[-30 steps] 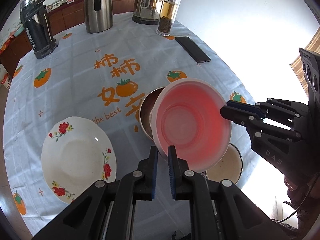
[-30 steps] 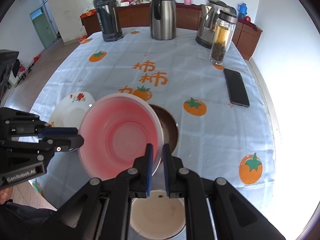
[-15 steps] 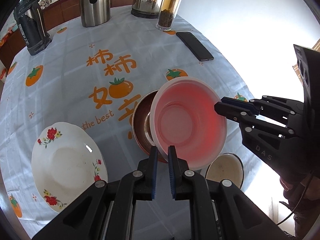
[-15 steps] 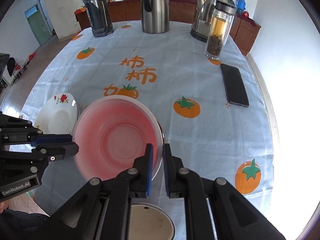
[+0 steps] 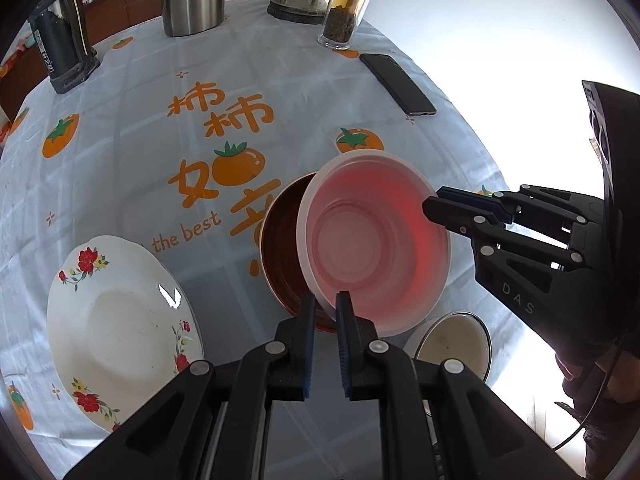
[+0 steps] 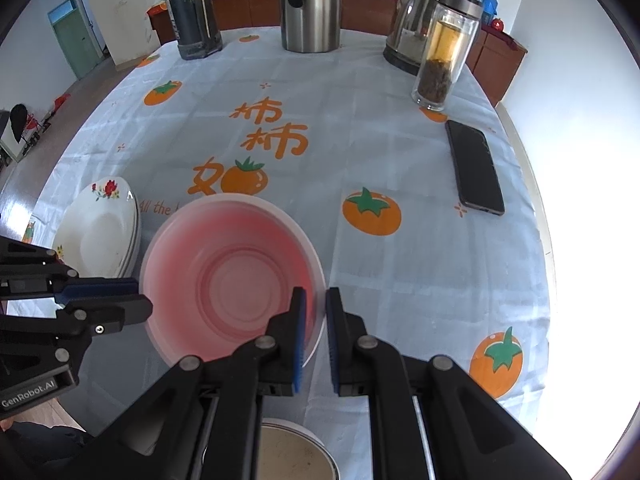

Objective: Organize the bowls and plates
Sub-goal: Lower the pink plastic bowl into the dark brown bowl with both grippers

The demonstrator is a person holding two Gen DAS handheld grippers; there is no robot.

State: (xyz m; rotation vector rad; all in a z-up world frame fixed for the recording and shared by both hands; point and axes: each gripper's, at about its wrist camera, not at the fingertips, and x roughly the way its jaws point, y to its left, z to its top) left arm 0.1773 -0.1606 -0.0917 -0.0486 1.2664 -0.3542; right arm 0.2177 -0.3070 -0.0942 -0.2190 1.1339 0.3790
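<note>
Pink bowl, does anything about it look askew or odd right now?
The pink bowl is tilted, pinched at opposite rims by both grippers, only partly over the brown bowl beneath. Nothing looks spilled or broken.

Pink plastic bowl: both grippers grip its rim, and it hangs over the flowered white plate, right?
Not quite. Both grippers grip the rim, but the pink plastic bowl hangs over the brown metal bowl; the flowered white plate lies apart, per the left wrist view.
</note>
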